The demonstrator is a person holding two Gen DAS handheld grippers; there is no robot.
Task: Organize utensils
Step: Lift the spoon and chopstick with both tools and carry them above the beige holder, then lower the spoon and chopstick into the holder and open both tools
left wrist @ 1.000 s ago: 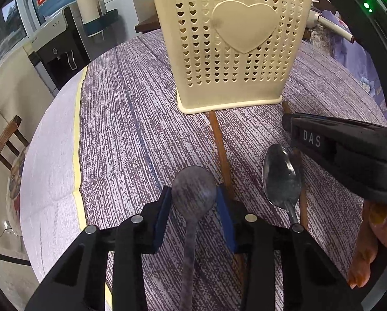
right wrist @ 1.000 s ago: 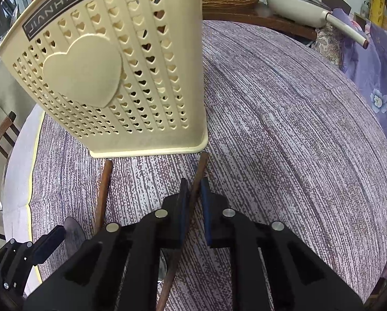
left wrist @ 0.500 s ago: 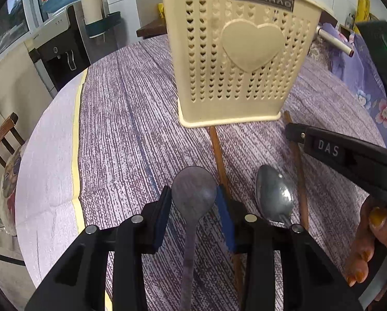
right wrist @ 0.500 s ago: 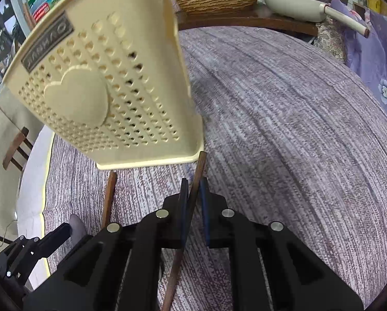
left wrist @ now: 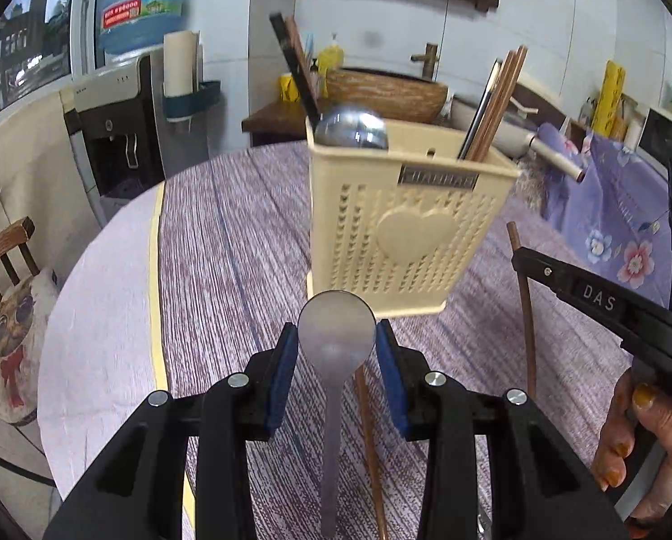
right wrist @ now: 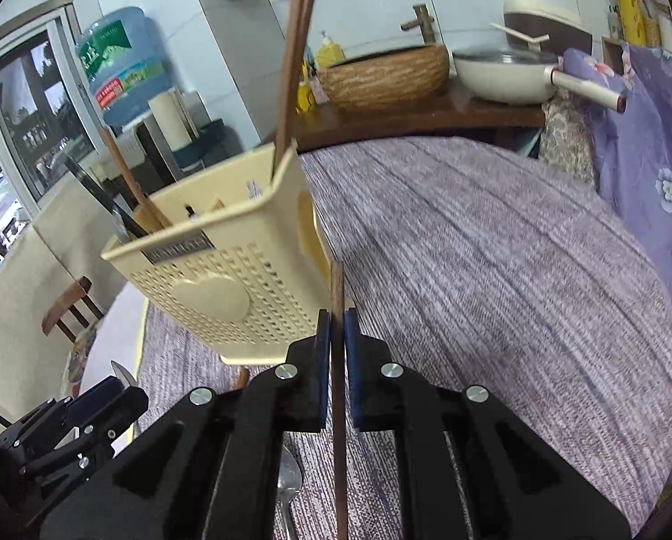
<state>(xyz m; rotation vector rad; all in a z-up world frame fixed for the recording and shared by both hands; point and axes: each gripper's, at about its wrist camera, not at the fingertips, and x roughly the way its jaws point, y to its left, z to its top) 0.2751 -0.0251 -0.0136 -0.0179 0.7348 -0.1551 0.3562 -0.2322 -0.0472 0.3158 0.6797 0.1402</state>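
Spoon (left wrist: 336,337) clamped by the bowl between the blue pads of the left hand-held gripper (left wrist: 337,345), jaws part-way open around it, handle trailing back toward the camera. Single brown chopstick (right wrist: 337,315) pinched in the right hand-held gripper (right wrist: 337,330), jaws nearly closed on it, tip pointing up toward the holder. Both carried above the surface (left wrist: 245,247), just in front of the cream utensil holder (left wrist: 403,234), which stands mid-surface and already contains a steel spoon (left wrist: 351,130), chopsticks and dark-handled items. One loose chopstick (left wrist: 372,441) and one loose spoon (right wrist: 289,477) left lying on the striped cloth near the front edge.

Risks, judged:
- Spoon gripped on the curved bowl edges; likely to pivot or slip out when tilted for insertion.
- Chopstick held well behind its tip; free end could catch the holder rim.
- Light perforated holder could tip or slide if knocked.
- Two grippers close together; possible collision over the opening.
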